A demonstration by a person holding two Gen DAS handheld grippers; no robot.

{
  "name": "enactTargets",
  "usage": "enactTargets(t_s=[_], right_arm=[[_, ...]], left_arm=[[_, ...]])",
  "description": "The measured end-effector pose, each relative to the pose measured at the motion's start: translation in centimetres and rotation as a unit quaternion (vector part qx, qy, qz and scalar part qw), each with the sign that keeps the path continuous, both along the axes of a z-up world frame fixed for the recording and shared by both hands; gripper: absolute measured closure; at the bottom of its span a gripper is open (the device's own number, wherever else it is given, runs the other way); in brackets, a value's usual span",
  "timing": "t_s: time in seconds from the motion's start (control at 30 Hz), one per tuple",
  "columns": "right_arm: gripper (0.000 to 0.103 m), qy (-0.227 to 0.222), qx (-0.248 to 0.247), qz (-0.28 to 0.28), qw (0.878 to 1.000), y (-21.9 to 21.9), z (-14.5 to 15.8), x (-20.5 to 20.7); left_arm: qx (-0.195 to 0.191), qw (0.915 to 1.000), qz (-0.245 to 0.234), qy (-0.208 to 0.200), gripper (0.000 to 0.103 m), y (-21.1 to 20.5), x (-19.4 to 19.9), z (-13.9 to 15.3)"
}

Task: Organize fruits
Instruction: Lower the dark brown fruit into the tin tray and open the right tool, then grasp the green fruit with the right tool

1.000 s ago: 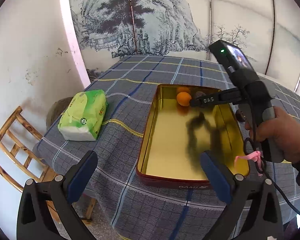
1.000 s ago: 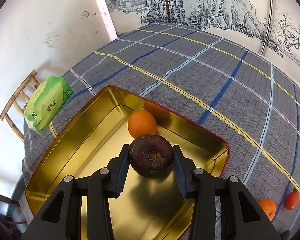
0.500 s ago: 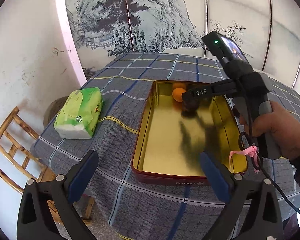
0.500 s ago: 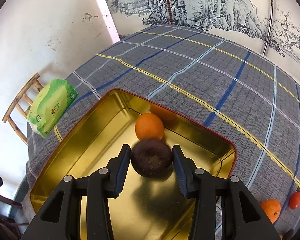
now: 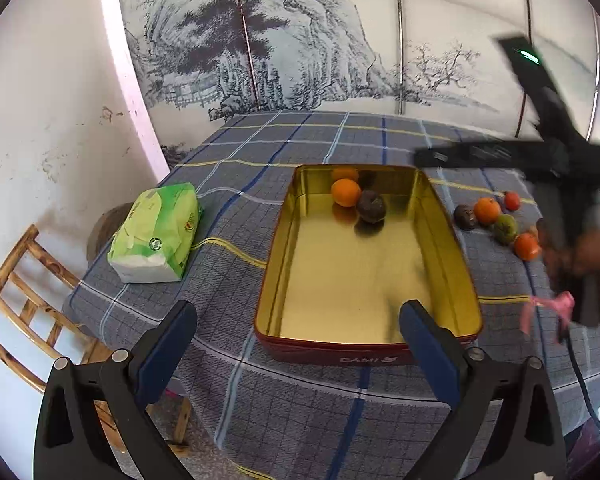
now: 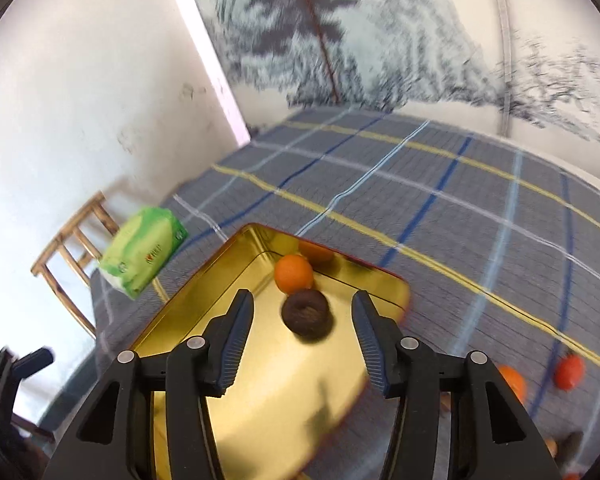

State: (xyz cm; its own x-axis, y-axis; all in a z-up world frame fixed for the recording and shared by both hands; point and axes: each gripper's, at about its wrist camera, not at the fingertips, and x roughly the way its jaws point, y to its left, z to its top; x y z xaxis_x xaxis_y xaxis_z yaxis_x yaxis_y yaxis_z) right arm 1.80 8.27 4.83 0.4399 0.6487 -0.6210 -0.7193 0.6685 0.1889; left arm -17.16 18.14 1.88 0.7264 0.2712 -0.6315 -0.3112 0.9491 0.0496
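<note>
Close to me, the left hand-held gripper (image 5: 296, 344) is hanging by the near edge of the worktop (image 5: 300, 408), its jaws spread wide with nothing between them. Just past it, the gold tin (image 5: 452, 240) is sitting on the checked cloth. Over the tin, the right hand-held gripper (image 6: 302, 340) is opening its jaws. The dark round fruit (image 6: 306, 314) is lying between them on the gold floor, and the pads are not touching it.

That dark fruit is resting against an orange (image 6: 294, 274) at the far end of the tin. Both are looking small, round and light. I am guessing they roll easily on the shiny metal, and a hard squeeze could bruise them.

Beside the tin, on the cloth, more fruits are waiting in a little bunch: another dark fruit (image 5: 465, 216), an orange one (image 5: 487, 211), a green one (image 5: 506, 228) and a small red one (image 5: 512, 201). To me, the best hold is a soft pinch across the widest middle of each. Off to the other side, a green tissue pack (image 5: 156, 236) is lying.
</note>
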Motion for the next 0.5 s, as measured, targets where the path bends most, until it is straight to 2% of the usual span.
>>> enactTargets(t_s=[0.1, 0.27, 0.5], right_arm=[[0.046, -0.019, -0.011, -0.024, 0.999, -4.2, -0.4, -1.7], [0.046, -0.014, -0.046, -0.057, 0.997, -10.5, -2.8, -3.9], [0.046, -0.029, -0.064, -0.058, 0.996, -12.3, -3.4, -4.4]], left_arm=[[0.000, 0.9998, -0.013, -0.013, 0.003, -0.7, -0.3, 0.4], [0.000, 0.9991, -0.038, -0.021, 0.003, -2.6, -0.2, 0.7], [0.022, 0.9974, -0.065, -0.020, 0.003, -5.1, -0.4, 0.9]])
